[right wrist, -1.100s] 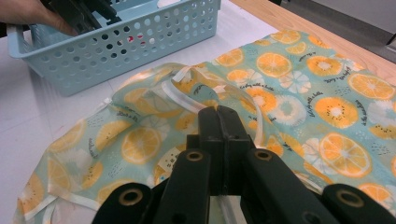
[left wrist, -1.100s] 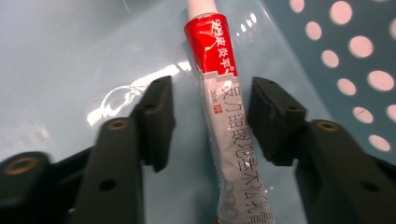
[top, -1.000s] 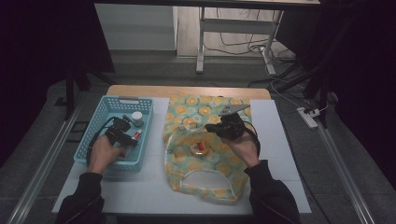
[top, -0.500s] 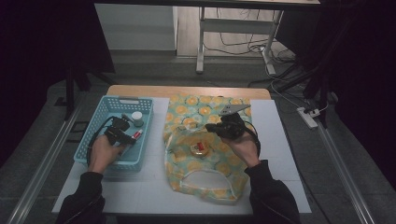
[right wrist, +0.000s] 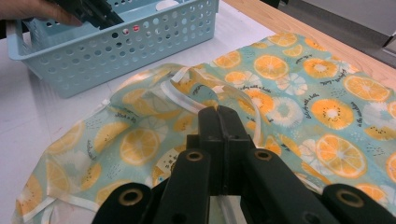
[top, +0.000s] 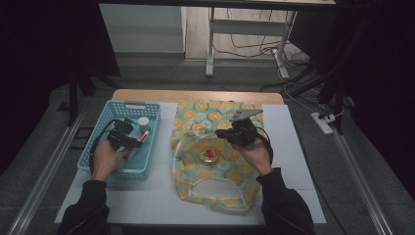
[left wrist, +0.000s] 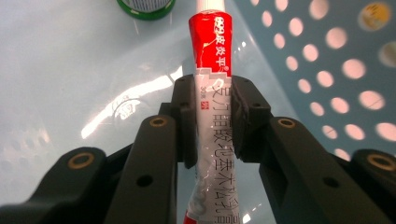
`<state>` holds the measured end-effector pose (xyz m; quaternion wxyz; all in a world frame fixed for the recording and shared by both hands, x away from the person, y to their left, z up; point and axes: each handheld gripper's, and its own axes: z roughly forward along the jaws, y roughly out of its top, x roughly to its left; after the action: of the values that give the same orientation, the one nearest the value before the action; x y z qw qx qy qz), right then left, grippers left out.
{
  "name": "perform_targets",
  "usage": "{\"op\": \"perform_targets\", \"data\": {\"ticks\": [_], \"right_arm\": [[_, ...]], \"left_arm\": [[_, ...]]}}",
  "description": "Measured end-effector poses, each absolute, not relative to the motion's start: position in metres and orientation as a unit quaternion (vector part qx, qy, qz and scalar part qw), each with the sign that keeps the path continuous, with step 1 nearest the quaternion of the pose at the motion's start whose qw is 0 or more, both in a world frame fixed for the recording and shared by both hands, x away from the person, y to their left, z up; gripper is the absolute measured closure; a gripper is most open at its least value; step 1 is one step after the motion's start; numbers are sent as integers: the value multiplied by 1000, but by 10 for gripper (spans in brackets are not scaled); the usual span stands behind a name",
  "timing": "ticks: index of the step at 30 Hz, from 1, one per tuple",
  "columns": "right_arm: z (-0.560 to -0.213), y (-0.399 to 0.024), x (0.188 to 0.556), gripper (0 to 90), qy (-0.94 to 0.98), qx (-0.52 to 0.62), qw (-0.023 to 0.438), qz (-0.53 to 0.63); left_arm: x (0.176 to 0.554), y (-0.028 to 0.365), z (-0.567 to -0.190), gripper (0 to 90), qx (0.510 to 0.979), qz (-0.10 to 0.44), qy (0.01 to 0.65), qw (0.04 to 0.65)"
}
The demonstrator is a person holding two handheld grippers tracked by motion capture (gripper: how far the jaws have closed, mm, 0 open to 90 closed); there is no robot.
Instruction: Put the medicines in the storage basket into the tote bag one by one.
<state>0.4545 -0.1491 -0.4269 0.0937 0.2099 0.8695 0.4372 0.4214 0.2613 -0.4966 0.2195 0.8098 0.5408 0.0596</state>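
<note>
Here the left gripper point(left wrist: 212, 116) is squeezing a red-and-white tube point(left wrist: 212, 70) with Chinese writing and "30"; the right gripper point(right wrist: 219, 116) is pinching the orange-print bag point(right wrist: 289, 107).

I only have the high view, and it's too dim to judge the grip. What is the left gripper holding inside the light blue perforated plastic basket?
Observer: The left gripper is shut on a red-and-white squeeze tube with printed lettering. Its jaws have just been closing, with the tube between them.
Operator: Where on the tube?
Observer: Around its middle, with the pads on both sides. Its white end points away, toward a green-rimmed round container.
Operator: And the right gripper?
Observer: The right gripper is shut, with white trim of the orange-slice-print fabric bag between its jaws.
</note>
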Motion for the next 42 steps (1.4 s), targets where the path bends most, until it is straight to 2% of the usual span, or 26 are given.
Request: {"op": "perform_targets", "data": {"ticks": [14,25,34,42], "right_arm": [[-426,-149,454,898,868,210,95,440],[-426,-149,454,898,867,209,95,441],[-427,-149,454,898,867,210,96,442],[-426,-150,454,898,866,210,97,444]], "left_arm": [[410,275,-477,733,798,68,541,258],[395,277,-457,733,806,76,515,283],[382,264,-441,733,816,80,490,296],[376,245,-432,734,825,62,475,300]]}}
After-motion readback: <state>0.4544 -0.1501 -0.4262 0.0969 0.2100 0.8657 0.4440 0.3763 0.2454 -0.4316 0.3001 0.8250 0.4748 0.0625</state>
